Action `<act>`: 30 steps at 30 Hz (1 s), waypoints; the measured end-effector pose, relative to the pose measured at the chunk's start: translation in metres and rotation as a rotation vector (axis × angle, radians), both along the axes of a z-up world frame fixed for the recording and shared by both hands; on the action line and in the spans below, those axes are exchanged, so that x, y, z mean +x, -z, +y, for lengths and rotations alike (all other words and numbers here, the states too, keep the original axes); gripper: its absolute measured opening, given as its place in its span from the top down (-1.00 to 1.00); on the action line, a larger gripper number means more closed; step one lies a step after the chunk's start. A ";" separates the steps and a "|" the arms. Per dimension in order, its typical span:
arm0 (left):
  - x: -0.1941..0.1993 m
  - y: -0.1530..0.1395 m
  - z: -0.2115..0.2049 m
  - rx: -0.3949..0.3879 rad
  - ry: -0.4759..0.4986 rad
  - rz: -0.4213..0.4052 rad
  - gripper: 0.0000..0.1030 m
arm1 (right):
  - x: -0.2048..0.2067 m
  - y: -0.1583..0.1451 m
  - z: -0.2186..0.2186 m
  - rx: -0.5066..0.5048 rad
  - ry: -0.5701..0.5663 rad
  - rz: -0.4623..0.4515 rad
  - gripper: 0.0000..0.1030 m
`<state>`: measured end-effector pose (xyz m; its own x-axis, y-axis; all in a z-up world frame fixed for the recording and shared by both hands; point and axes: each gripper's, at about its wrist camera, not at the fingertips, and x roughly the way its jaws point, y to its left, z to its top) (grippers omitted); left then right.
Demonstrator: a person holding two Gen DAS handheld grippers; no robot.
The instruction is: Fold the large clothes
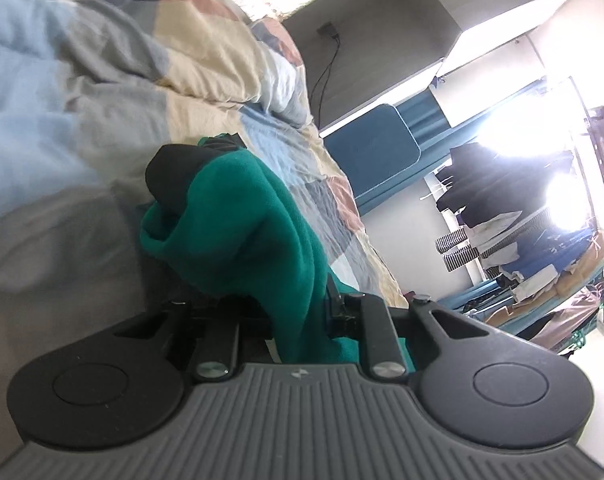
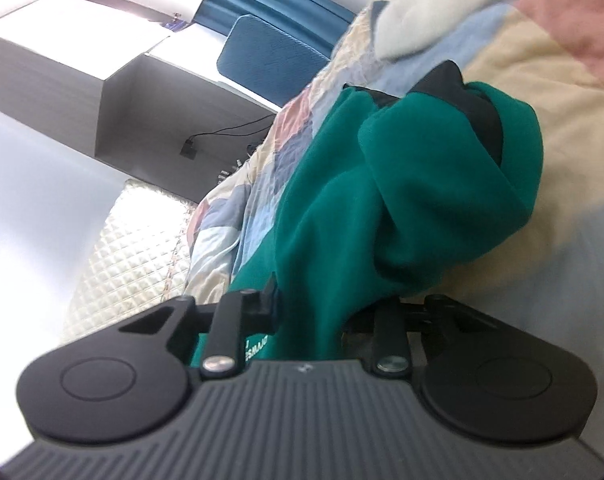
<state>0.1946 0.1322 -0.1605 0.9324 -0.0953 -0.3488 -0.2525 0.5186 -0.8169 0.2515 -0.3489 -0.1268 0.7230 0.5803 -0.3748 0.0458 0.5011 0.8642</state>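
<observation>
A: Sweatshirt (image 1: 246, 216) front and centre, one green garment with black trim, bunched up over the patchwork quilt (image 1: 114, 92). In the left wrist view its long run goes from the bottom middle of the frame up toward the centre, black part at the far end.

B: Same garment (image 2: 414, 200) in the right wrist view, running from the bottom centre up to the upper right, the black patch again at the top end. Small white lettering shows low down, too small to read.

A: Left gripper (image 1: 298, 320) now: jaws drawn in narrow, clamped on a fold of the green cloth that drops straight between them. The fingertips themselves are buried in fabric.

B: Right gripper (image 2: 306, 320) likewise, jaws pulled close and pinching a hanging strip of the same green fabric. Cloth hides its tips too.

A: So the count: one sweatshirt, two grippers, both gripping it.

B: One quilt below, in blue, grey, cream and pink blocks. One blue chair (image 2: 262, 56) at the upper middle of the right view, and a dark cable (image 2: 222, 132) on the grey wall at centre left.

A: A rack of hanging clothes (image 1: 514, 208) sits at the right of the left view, with glare behind it. I cannot count those.
</observation>
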 end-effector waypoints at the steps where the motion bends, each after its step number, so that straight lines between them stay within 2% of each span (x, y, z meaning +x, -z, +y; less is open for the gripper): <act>1: -0.006 -0.001 -0.002 -0.005 0.000 0.011 0.56 | -0.005 0.001 -0.002 -0.005 -0.003 0.021 0.42; 6: -0.017 0.002 -0.008 -0.008 0.006 0.095 0.54 | -0.011 0.018 -0.006 -0.001 0.011 0.143 0.34; 8: -0.014 0.008 -0.007 -0.021 0.008 0.128 0.51 | -0.013 0.027 -0.009 0.041 0.029 0.199 0.25; 9: -0.014 0.010 -0.006 -0.032 0.011 0.140 0.48 | -0.013 0.031 -0.011 0.067 0.036 0.216 0.15; 10: -0.013 0.012 -0.003 -0.045 0.012 0.148 0.44 | -0.013 0.034 -0.011 0.092 0.045 0.225 -0.05; 11: -0.013 0.015 -0.001 -0.067 0.011 0.151 0.34 | -0.013 0.035 -0.012 0.116 0.055 0.226 -0.19; 12: -0.013 0.019 0.001 -0.091 0.014 0.152 0.24 | -0.014 0.036 -0.015 0.141 0.073 0.223 -0.52; 13: -0.012 0.022 0.003 -0.118 0.016 0.153 -0.01 | -0.014 0.038 -0.017 0.158 0.093 0.218 -0.62; 14: -0.011 0.025 0.004 -0.144 0.016 0.155 -0.18 | -0.015 0.038 -0.019 0.169 0.105 0.216 -0.63; 20: 0.001 0.038 0.003 -0.200 0.010 0.195 -0.41 | -0.013 0.049 -0.021 0.195 0.175 0.265 -0.63; 24: 0.010 0.050 0.001 -0.237 0.015 0.227 -0.45 | 0.003 0.059 -0.007 0.184 0.156 0.288 -0.61; 27: 0.018 0.055 -0.001 -0.239 0.015 0.229 -0.45 | 0.013 0.064 0.003 0.192 0.106 0.271 -0.59; 30: 0.025 0.058 -0.002 -0.227 0.011 0.227 -0.44 | 0.026 0.063 0.015 0.166 0.071 0.250 -0.45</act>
